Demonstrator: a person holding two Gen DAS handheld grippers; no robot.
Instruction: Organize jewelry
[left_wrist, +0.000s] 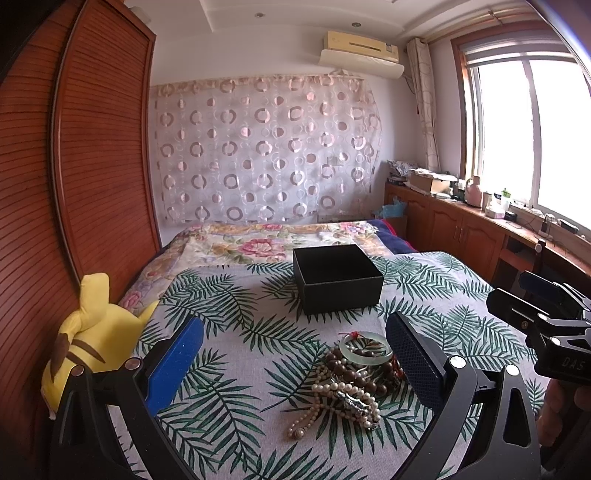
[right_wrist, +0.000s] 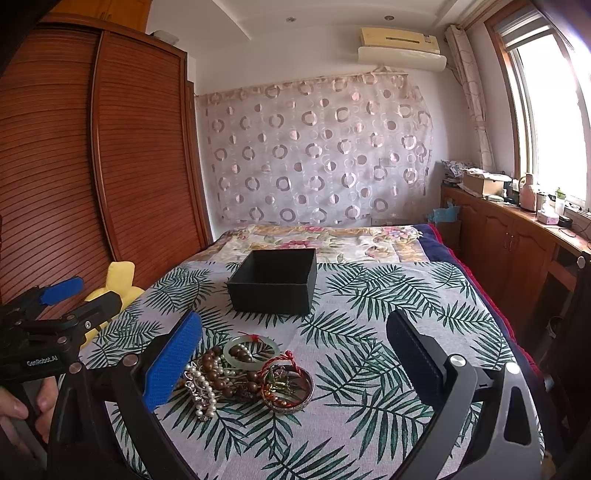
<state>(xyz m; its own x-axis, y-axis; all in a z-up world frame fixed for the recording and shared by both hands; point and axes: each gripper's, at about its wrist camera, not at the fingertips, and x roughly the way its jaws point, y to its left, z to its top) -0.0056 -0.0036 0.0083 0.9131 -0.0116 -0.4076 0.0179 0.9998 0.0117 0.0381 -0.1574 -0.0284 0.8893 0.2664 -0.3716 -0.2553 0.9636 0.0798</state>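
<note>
**Both claws held open above a heap of jewelry on the bed**

The left claw (left_wrist: 295, 365) is held wide open over the bed (left_wrist: 229, 354), its blue pads well apart, with nothing gripped. In its view the jewelry heap (left_wrist: 351, 380) is seen at about 5 o'clock from centre, close to the right-hand pad. A pale green bangle (left_wrist: 365, 350) lies at the far edge of the heap, with brown beads (left_wrist: 345, 369) and a pearl strand (left_wrist: 332, 402) tangled nearer the camera.

The right claw (right_wrist: 293, 363) is likewise spread open and empty. In its view the heap is found at about 7 o'clock, just beside the left-hand pad, and a metal bangle (right_wrist: 288, 391) wound with red cord is seen on the heap's right side.

An open black box (right_wrist: 273, 286) stands on the leaf-patterned cover at 12 o'clock from the heap, apart from it. A yellow plush toy (left_wrist: 92, 339) rests at the bed's left edge, against the wooden wardrobe (left_wrist: 103, 166).
</note>
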